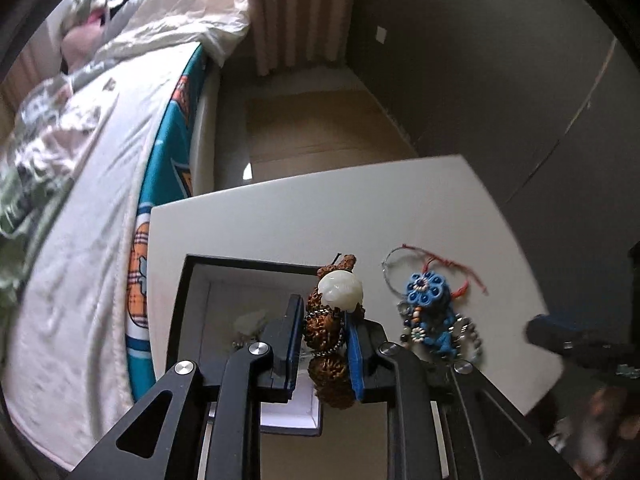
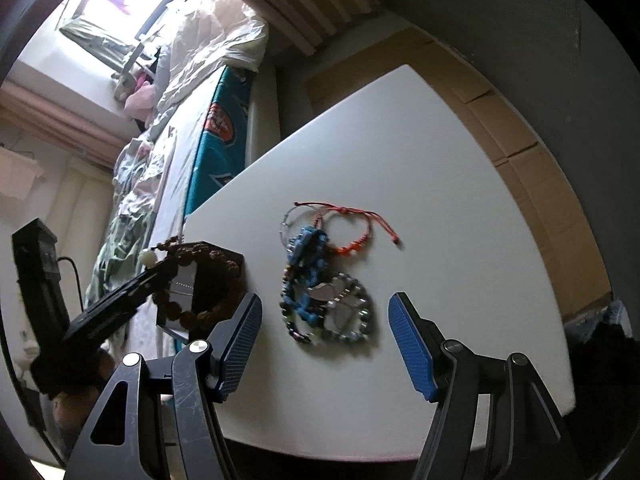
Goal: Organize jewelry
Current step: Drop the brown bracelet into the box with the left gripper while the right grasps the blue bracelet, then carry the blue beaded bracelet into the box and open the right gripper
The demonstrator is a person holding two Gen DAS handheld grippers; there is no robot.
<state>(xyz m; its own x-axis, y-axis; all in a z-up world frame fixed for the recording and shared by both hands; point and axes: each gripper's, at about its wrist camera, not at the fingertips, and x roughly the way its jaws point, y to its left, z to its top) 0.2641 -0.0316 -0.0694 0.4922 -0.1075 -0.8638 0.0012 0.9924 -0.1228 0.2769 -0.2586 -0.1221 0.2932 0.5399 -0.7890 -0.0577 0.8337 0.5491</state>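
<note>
One brown bead bracelet gripped in left tongs above black box; right tongs open over table; bracelet heap beneath.

Daylit from a window blown out to white in the right wrist view; rest of the room dim, grey wall murky. Soft, even light on the white counter, with faint shadows under the jewelry pile near its middle. Heavy fisheye bending of the counter's edges, black vignette in all corners. Motion blur on the bed and on the right gripper at the counter's right edge.
</note>
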